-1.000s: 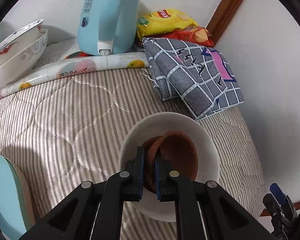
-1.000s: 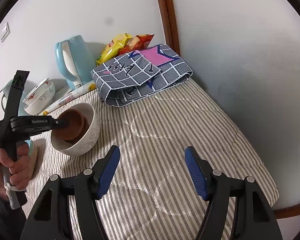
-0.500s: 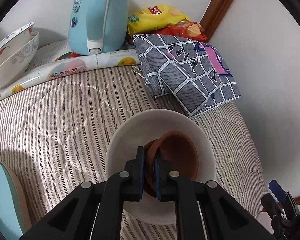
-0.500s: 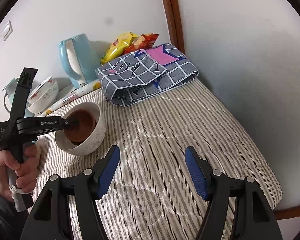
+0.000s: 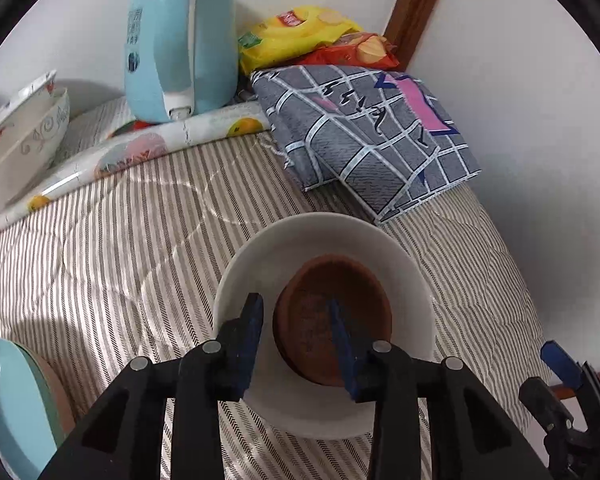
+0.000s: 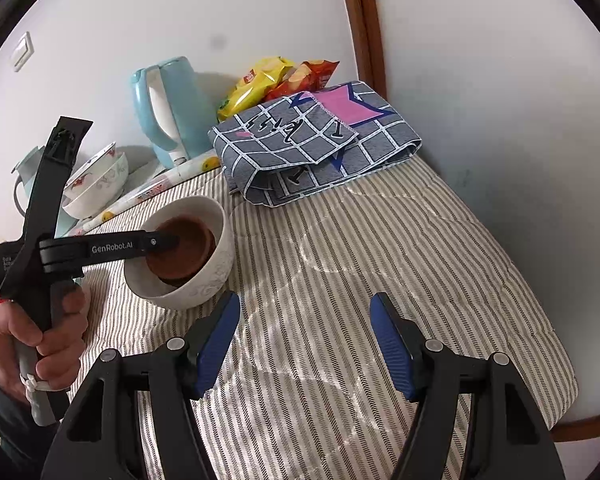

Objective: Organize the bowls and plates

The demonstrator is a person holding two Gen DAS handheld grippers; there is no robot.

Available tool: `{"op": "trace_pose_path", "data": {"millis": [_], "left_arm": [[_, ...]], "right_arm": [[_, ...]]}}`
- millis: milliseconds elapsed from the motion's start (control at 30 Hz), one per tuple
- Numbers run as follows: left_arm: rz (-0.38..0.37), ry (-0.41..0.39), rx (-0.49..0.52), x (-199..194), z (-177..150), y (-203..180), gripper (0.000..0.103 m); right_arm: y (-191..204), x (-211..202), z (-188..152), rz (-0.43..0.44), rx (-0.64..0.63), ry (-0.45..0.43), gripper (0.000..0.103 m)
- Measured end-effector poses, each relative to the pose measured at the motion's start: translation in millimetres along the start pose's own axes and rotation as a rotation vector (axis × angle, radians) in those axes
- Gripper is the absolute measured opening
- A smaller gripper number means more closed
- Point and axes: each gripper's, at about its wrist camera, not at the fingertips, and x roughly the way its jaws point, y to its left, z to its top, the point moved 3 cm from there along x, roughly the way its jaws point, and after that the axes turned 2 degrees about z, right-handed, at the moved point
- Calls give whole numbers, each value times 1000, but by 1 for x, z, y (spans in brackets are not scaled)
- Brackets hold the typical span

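A small brown bowl (image 5: pixel 340 304) rests inside a white bowl (image 5: pixel 260 264) on the striped quilt; both show in the right wrist view, brown bowl (image 6: pixel 188 240) in white bowl (image 6: pixel 204 284). My left gripper (image 5: pixel 296 336) is open, its fingers astride the brown bowl's near rim, not gripping. My right gripper (image 6: pixel 304 340) is open and empty above the quilt, right of the white bowl. Two stacked patterned bowls (image 5: pixel 16 140) stand at the far left; they also show in the right wrist view (image 6: pixel 96 184).
A light blue kettle (image 5: pixel 180 40), a rolled fruit-print sheet (image 5: pixel 140 148), snack bags (image 5: pixel 312 36) and a folded grey checked cloth (image 5: pixel 372 136) line the wall. A teal plate (image 5: pixel 8 404) lies at the near left. The table edge (image 6: pixel 560 384) is at the right.
My left gripper was shut on the brown bowl's rim; it has opened and let the bowl settle flat in the white bowl. The right gripper has barely moved.
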Motion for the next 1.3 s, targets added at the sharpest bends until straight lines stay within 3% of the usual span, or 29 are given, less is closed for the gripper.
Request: {"op": "trace_pose_path", "data": {"millis": [300,433,567,767,1167,1300], "left_arm": [[4,-13,-11,-10,1,10,33],[-27,-31,-33,-22,4,19,33],[10,-54,-33,-32,6,26,34],[34,-25,-57,-30,5,39,35],[43,41,-93,-11,1,50,35],[56,60,-96,-3,1,51,35]], "right_arm": [[12,-1,5,17,-17,-10,67],[21,5,14,23,-31,-10,67],[32,8,27,16,-52,-19,67],[49,27,40,12,-77,14,67],[59,89,46,-12,-98,169,43],[63,104,43,-73,-144,208,41]]}}
